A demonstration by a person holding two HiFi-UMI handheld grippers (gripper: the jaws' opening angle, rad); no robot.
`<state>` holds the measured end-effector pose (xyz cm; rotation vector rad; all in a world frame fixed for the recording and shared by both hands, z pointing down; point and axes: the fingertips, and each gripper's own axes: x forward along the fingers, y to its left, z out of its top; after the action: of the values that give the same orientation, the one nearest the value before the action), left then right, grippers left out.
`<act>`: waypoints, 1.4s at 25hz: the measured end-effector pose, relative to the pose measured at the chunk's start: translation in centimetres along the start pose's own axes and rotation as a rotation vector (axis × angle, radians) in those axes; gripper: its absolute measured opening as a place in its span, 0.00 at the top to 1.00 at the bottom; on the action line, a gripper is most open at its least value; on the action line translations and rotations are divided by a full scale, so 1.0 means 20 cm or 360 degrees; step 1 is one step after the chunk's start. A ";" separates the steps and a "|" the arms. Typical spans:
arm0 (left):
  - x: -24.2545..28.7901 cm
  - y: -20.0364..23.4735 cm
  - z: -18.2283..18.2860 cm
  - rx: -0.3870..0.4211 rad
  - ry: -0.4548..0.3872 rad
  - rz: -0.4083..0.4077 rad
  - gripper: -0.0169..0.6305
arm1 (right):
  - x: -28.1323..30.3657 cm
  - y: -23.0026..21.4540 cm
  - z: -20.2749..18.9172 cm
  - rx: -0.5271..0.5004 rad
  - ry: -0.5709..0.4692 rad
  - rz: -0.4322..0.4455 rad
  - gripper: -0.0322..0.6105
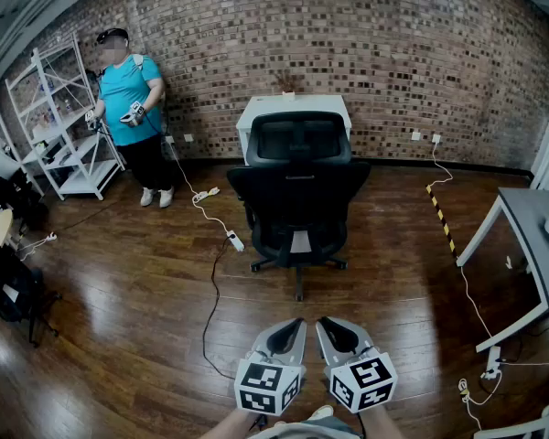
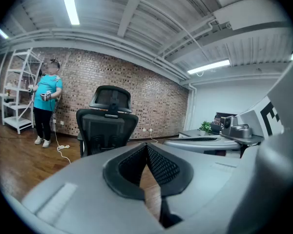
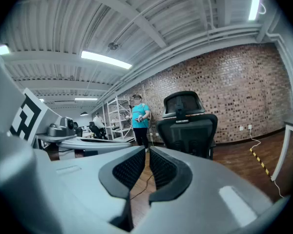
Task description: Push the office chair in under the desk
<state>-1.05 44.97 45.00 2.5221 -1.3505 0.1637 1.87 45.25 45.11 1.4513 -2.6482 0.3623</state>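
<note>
**Both tongs shut, chair standing out ahead**

The left tongs [image 1: 298,324] and the right tongs [image 1: 323,323] are hovering side by side, nearly touching, over the wooden floor [image 1: 119,273]. Each pair is holding its jaws together, pad against pad, and both are pointing slightly downward.

The office chair [image 1: 297,190] is standing well ahead of the tips, straight in front. Its back is facing them and its wheeled base is resting on the floor. Beyond the chair, farther from the tongs, the white desk [image 1: 293,108] is sitting against the brick wall [image 1: 393,53].

Far ahead and to the left of the tongs, a person in a teal shirt [image 1: 131,94] is standing beside a white shelf unit [image 1: 59,126]. A white power strip [image 1: 234,240] is lying on the floor just left of the chair's base. Off to the right of the tongs, a grey table [image 1: 531,210] is showing at the edge of the head view.
</note>
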 end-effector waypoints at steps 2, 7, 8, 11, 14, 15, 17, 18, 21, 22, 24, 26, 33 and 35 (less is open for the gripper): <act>0.07 -0.02 0.02 0.0002 0.0001 0.0000 0.95 | 0.01 -0.06 0.03 -0.0013 -0.0002 0.0005 0.93; 0.20 -0.07 0.06 0.0020 -0.0013 0.0010 0.95 | 0.00 -0.20 0.08 -0.0048 -0.0030 0.0011 0.92; 0.22 -0.08 0.06 0.0029 -0.0019 0.0020 0.95 | 0.01 -0.22 0.08 -0.0057 -0.0032 0.0017 0.92; 0.27 -0.08 0.06 0.0037 -0.0017 0.0031 0.95 | 0.02 -0.28 0.07 -0.0066 -0.0035 0.0030 0.91; 0.32 -0.08 0.04 0.0033 -0.0003 0.0039 0.95 | 0.05 -0.33 0.06 -0.0056 -0.0033 0.0043 0.90; 0.33 -0.07 0.04 0.0034 -0.0003 0.0044 0.95 | 0.07 -0.34 0.06 -0.0055 -0.0030 0.0049 0.90; 0.36 -0.04 0.05 0.0038 -0.0004 0.0052 0.95 | 0.10 -0.35 0.06 -0.0059 -0.0027 0.0057 0.89; 0.38 -0.02 0.06 0.0040 -0.0002 0.0054 0.95 | 0.12 -0.37 0.06 -0.0061 -0.0026 0.0057 0.89; 0.44 0.04 0.07 0.0037 0.0006 0.0055 0.95 | 0.20 -0.42 0.08 -0.0068 -0.0024 0.0052 0.88; 0.47 0.06 0.08 0.0031 0.0007 0.0054 0.95 | 0.23 -0.44 0.09 -0.0072 -0.0020 0.0052 0.87; 0.53 0.10 0.10 0.0019 0.0007 0.0049 0.95 | 0.29 -0.47 0.12 -0.0087 -0.0011 0.0051 0.85; 0.60 0.16 0.13 0.0011 0.0002 0.0045 0.95 | 0.37 -0.51 0.15 -0.0105 -0.0009 0.0051 0.84; 0.80 0.34 0.26 -0.0005 -0.0013 0.0007 0.95 | 0.61 -0.61 0.23 -0.0111 0.0026 0.0038 0.82; 0.84 0.40 0.29 -0.0002 -0.0018 -0.0014 0.95 | 0.68 -0.63 0.26 -0.0113 0.0020 0.0022 0.81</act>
<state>1.53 25.70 44.81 2.5312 -1.3433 0.1473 5.29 26.40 44.89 1.4063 -2.6338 0.2748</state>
